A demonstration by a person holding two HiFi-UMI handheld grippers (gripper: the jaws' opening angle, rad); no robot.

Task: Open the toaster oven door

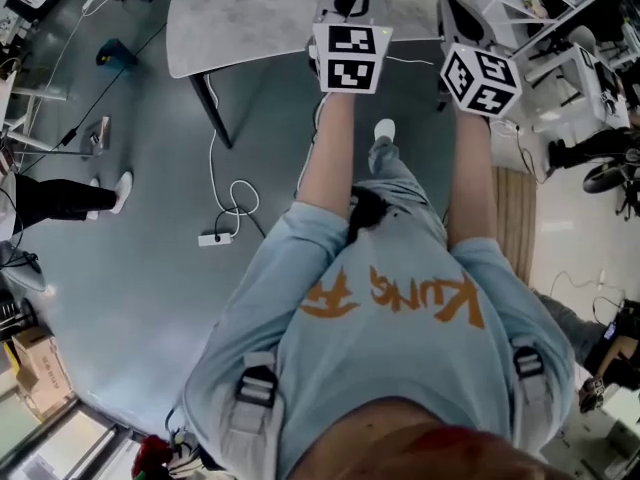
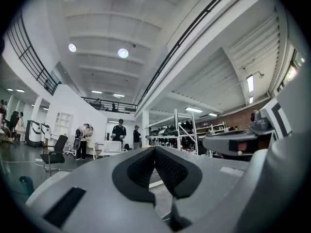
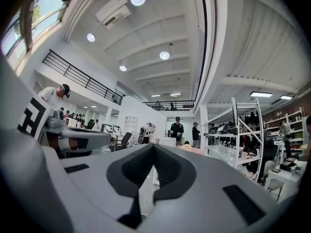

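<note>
Left gripper and right gripper both pressed together on nothing, raised side by side toward 12 o'clock near the desk edge; toaster oven not made out in any view.
</note>
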